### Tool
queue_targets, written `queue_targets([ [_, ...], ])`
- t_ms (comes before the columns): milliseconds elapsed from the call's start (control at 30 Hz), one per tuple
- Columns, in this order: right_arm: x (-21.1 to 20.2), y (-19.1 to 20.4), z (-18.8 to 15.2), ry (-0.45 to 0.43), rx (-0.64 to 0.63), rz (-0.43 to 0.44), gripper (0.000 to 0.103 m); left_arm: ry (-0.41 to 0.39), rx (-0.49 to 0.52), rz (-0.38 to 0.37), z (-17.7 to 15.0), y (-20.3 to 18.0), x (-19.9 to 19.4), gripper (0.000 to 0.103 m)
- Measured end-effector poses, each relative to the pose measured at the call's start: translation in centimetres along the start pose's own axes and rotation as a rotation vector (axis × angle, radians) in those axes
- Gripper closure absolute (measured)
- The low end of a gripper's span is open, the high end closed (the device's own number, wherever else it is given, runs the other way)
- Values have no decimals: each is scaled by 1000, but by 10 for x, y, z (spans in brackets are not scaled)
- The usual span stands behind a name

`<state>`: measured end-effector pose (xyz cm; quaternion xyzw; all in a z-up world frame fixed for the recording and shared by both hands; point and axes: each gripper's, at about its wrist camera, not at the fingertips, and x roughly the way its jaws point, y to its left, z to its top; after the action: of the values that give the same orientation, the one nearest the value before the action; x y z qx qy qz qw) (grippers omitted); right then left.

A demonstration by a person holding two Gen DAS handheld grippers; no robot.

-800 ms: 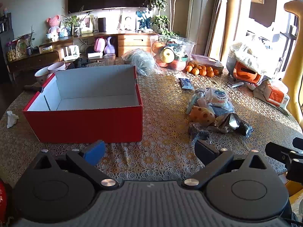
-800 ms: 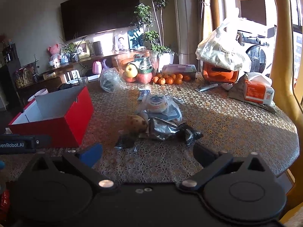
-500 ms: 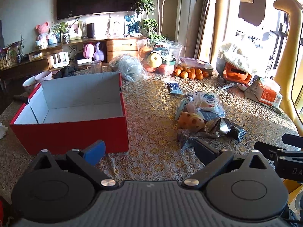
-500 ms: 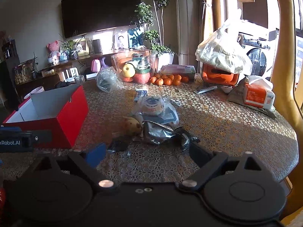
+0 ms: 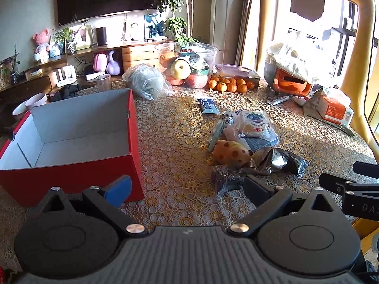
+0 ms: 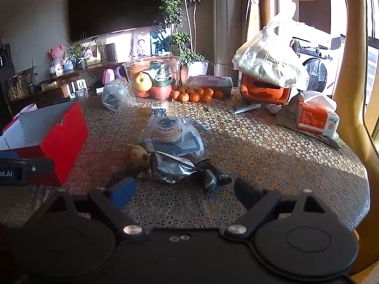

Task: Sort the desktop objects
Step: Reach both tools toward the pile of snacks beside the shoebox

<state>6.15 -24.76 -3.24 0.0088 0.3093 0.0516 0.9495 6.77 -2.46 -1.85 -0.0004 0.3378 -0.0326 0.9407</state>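
My left tongs hang spread wide over the lace-covered desk, nothing between them; my right tongs are likewise apart and empty; the red box sits open at the left, its grey inside bare; the pile of snack packets lies well right of it, a spotted yellow toy at its near edge, a crumpled silver wrapper just ahead of my right tongs.

Your left wrist view cuts off the open red cardboard box at its left edge. The small dark crinkled wrapper lies partly hidden behind your fingertip.
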Motion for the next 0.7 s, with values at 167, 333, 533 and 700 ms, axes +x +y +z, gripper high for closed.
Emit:
queue_targets([
  [167, 17, -14, 0, 7, -26, -38, 12, -10, 31, -30, 3, -13, 18, 2],
  [333, 38, -25, 0, 28, -56, -58, 16, -6, 58, -35, 5, -25, 41, 2],
  [533, 63, -32, 1, 60, -72, -50, 20, 13, 85, -41, 5, -38, 64, 2],
  [700, 83, -35, 1, 82, -97, -48, 22, 45, 83, -46, 3, -43, 81, 2],
])
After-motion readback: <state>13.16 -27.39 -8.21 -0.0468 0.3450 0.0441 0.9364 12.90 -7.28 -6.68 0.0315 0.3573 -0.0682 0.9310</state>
